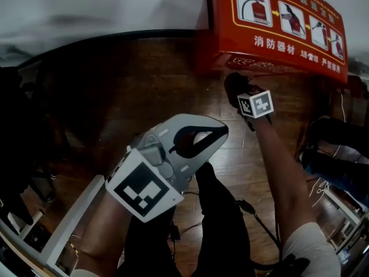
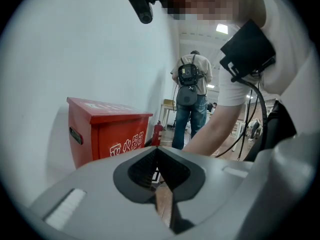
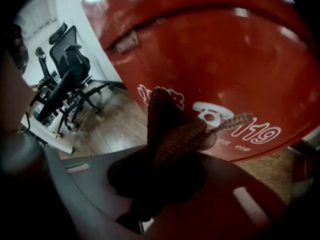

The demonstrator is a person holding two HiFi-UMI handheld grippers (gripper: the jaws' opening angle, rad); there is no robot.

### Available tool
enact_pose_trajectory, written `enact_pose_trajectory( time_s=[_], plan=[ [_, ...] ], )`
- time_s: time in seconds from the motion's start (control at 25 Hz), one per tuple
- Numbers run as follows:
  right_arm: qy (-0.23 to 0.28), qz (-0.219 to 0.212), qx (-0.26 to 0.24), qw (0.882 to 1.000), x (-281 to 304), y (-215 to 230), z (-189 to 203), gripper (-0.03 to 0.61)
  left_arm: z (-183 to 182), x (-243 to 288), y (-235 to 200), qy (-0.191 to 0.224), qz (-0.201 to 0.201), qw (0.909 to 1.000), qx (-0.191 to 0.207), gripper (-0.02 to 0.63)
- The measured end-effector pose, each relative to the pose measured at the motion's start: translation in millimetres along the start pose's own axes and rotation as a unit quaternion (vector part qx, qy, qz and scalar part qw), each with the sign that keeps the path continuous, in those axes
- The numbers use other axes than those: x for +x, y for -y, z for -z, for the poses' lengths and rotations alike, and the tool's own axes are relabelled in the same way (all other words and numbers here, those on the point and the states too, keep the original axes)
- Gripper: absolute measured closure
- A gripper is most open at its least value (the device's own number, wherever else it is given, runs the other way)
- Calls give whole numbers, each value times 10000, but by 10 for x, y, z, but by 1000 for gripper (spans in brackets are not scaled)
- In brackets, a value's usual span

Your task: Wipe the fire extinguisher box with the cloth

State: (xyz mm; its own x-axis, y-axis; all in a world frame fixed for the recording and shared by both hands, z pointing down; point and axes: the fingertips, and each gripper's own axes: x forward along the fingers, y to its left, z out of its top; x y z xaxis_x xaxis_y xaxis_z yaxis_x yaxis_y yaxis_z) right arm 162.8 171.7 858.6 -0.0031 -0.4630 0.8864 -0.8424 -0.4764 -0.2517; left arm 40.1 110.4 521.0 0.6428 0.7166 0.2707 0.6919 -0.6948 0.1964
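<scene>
Left gripper (image 1: 222, 133): jaws pressed together, empty, over the floor (image 1: 104, 91), well apart from the box.
Right gripper (image 1: 241, 92): jaws pinching the cloth (image 3: 172, 129).
Cloth: brown, bunched, up at the box's front by the "119".
Box (image 1: 277, 22): red, standing against the wall (image 1: 86, 4).

Left hand-held gripper (image 1: 219, 134) held low and close to the body, jaws together with nothing between them, right arm (image 1: 282, 166) stretched forward, right hand-held gripper (image 1: 237, 91) clamped on a bunched cloth (image 3: 175, 129)
</scene>
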Motion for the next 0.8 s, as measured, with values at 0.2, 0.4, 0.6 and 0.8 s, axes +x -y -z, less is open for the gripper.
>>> enact_pose_trajectory(
  time_s=[0.2,0.4,0.6,0.8],
  plan=[
    [364,-202,-278,9987,-742,-524,-350,526,-311,-193,94,41,-129,9999,-2,614],
    [786,-310,-520,9951,-1567,-997,-810,526,-663,-451,193,129,-248,9996,-38,614],
    [1109,-316,-650,9912,-2018,-1285,-1259,526,-946,-663,218,197,-325,9993,-34,614],
    [1125,-258,-488,9921,-1782,-1276,-1412,526,-942,-796,170,184,-354,9992,-29,614]
  ],
)
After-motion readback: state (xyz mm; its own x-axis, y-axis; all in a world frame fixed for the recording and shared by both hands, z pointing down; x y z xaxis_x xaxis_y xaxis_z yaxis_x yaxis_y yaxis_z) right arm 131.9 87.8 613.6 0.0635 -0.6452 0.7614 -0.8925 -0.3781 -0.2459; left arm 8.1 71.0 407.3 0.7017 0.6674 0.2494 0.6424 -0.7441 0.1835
